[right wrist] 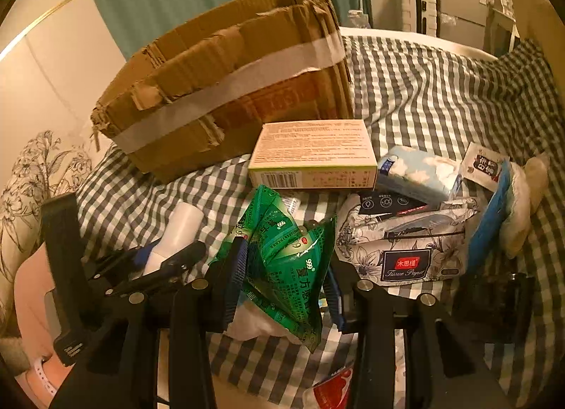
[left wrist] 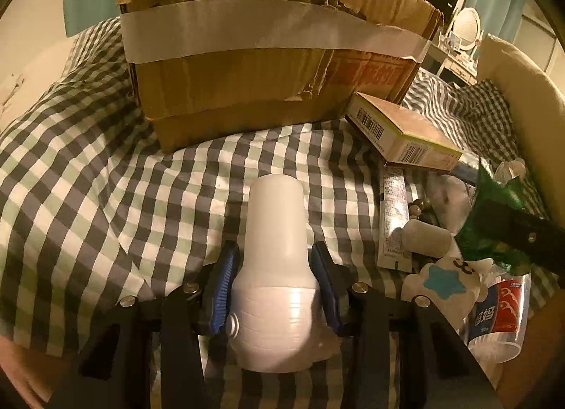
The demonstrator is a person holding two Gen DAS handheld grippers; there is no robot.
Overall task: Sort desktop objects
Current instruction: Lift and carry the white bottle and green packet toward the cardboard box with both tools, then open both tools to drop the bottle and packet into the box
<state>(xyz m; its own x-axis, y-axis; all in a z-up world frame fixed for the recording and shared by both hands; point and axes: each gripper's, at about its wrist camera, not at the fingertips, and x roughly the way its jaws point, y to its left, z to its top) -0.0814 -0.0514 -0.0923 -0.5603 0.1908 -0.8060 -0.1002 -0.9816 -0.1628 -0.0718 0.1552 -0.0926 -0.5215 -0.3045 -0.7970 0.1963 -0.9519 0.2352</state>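
White plastic bottle (left wrist: 273, 268) lies between the blue pads of the left hand-held gripper (left wrist: 273, 280), low in the centre of the left wrist view, its cap end pointing up the frame. A thin gap shows on the left side, and whether the right pad touches cannot be told, so the jaws stand parted around the bottle rather than clamped on it. Beneath it spreads a checked bedspread (left wrist: 88, 162). A torn cardboard box (left wrist: 268, 56) banded with pale tape fills the upper centre. Just right of it a small carton (left wrist: 402, 130) with barcodes leans on a heap of odds at the right edge.

In the right wrist view, the right hand-held gripper (right wrist: 282, 289) pinches a green sachet pack (right wrist: 286, 268) between its pads, low in the centre. The carton (right wrist: 312, 155) lies just above the sachets, the cardboard box (right wrist: 226, 91) at upper left. A floral tissue pack (right wrist: 402, 246) sits to the right. The bottle (right wrist: 176, 236) and left gripper (right wrist: 166, 260) appear at lower left.
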